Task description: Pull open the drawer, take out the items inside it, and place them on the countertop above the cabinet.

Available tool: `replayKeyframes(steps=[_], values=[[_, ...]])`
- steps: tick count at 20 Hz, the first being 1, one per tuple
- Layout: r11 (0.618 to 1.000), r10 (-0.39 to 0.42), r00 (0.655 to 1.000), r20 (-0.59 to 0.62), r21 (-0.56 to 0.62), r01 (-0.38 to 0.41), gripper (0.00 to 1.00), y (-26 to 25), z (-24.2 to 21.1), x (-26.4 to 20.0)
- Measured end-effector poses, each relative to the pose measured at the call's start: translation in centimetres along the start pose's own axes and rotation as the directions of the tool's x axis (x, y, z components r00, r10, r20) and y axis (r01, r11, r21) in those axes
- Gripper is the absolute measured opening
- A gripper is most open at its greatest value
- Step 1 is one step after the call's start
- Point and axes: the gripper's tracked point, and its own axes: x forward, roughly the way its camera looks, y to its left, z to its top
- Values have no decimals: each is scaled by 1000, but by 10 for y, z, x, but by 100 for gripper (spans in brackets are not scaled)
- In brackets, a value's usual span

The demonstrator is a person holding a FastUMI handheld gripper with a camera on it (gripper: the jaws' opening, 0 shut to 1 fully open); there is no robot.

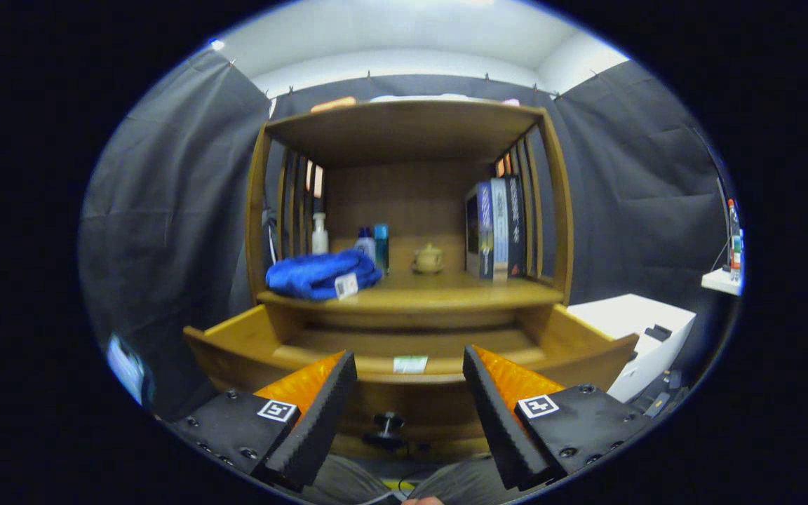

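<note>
**Open drawer and cabinet bench: contents as they stand**

- Tongs (409,407): spread wide, nothing between the black ribbed pads (320,414); orange backing shows behind each pad. They hang in front of the drawer, apart from it.
- Drawer (411,365): wooden, pulled out toward the tongs. Its dark round knob (388,424) sits low on the front panel, in the gap between the pads. A small pale label (410,364) lies at the top edge of the front panel. The near wall hides most of the inside; what little of the floor shows is bare wood.
- Bench (432,291): the cabinet's wooden top, just beyond the drawer, roofed by a shelf hood with slatted sides.
- Blue towel (321,273): bunched at the left front of the bench, a white tag at its right end.
- White pump bottle (319,235): far left, behind the towel.
- Two small blue containers (374,245): just right of the pump bottle, partly hidden by the towel.
- Small teapot (428,259): middle, toward the back.
- Books (496,228): upright, in a row at the right side.
- White box (639,337): right of the cabinet, well apart from the tongs.
- Grey trouser legs (404,484): below the tongs.
</note>
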Motion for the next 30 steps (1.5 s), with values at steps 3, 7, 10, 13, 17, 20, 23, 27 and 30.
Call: replayKeyframes(steps=[3,7,10,13,17,20,23,27,30], values=[[998,-27,994,109,-51,33,98,-10,69,25],[994,61,998,-31,-92,-64,99,16,81,78],[982,102,960,-262,-127,-139,98,24,48,117],[967,149,835,-530,-97,-234,99,41,-20,128],[974,121,668,-734,-43,-224,99,36,-85,124],[980,118,560,-820,4,-201,99,35,-111,113],[977,80,505,-859,-33,-211,99,33,-133,108],[983,58,409,-911,-18,-181,99,31,-163,103],[982,24,343,-939,-42,-183,99,22,-175,100]])
